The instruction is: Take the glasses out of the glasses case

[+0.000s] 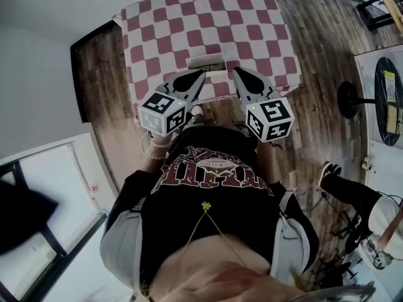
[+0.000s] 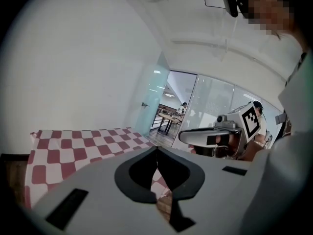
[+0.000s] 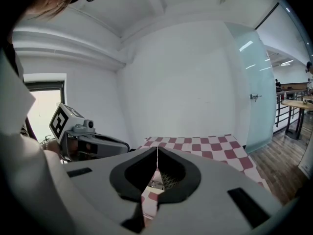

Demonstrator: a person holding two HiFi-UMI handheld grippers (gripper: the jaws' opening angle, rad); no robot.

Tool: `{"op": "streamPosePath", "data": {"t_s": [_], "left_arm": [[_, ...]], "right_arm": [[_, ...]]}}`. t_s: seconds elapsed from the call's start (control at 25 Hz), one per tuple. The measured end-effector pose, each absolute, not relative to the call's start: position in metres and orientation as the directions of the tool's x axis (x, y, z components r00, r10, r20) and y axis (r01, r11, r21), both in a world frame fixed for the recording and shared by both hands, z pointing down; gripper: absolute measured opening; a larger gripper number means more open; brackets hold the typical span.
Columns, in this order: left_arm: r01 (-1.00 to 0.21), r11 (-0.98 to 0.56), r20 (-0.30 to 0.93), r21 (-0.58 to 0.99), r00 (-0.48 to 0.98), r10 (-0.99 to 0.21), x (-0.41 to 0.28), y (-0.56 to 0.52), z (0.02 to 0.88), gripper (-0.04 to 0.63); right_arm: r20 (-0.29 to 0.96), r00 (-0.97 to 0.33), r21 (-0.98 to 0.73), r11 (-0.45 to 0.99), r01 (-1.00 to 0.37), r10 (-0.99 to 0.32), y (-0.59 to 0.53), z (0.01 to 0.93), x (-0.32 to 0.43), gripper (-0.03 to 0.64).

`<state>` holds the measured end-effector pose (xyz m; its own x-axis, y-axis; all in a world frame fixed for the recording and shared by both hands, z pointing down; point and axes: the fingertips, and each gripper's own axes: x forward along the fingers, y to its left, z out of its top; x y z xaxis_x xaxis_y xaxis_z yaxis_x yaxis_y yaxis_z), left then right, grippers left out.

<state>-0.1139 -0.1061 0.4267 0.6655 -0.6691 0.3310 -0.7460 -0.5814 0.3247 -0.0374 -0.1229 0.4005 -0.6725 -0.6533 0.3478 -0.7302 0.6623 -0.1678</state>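
Observation:
The glasses case (image 1: 206, 61) is a pale oblong on the checkered table (image 1: 189, 24), close to its near edge. Through the right gripper's jaw opening I see the case (image 3: 167, 180) with a glasses lens (image 3: 156, 184) showing at it. My left gripper (image 1: 201, 73) hovers just left of the case, jaws closed tip to tip with nothing between them. My right gripper (image 1: 237, 70) hangs just right of the case, also shut and empty. Each gripper shows in the other's view: the right gripper (image 2: 215, 136) and the left gripper (image 3: 93, 143).
The table stands against a white wall on a wooden floor (image 1: 315, 49). A round black stand base (image 1: 348, 99) and a white table (image 1: 378, 106) are to the right. Another person's shoe (image 1: 327, 170) is near my right side. A glass door (image 3: 257, 92) lies beyond the table.

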Motion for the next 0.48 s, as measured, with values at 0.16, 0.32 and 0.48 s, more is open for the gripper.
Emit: {"op": "streamPosePath", "data": {"t_s": [0.16,0.32,0.48], "left_arm": [[-0.722,-0.625,0.363,0.295,0.690,-0.626,-0.121,-0.128,0.443,0.009],[-0.674,-0.665,0.377,0.322,0.735,-0.563,-0.120,-0.138,0.459,0.009],[-0.644,-0.689,0.385,0.332,0.760,-0.525,-0.116,-0.142,0.469,0.009]], "right_arm": [[0.351,-0.649,-0.167,0.637,-0.753,-0.675,-0.141,0.405,-0.042,0.021],[0.364,-0.627,-0.174,0.611,-0.772,-0.689,-0.151,0.414,-0.047,0.021],[0.370,-0.610,-0.185,0.588,-0.788,-0.701,-0.157,0.423,-0.051,0.021]]}}
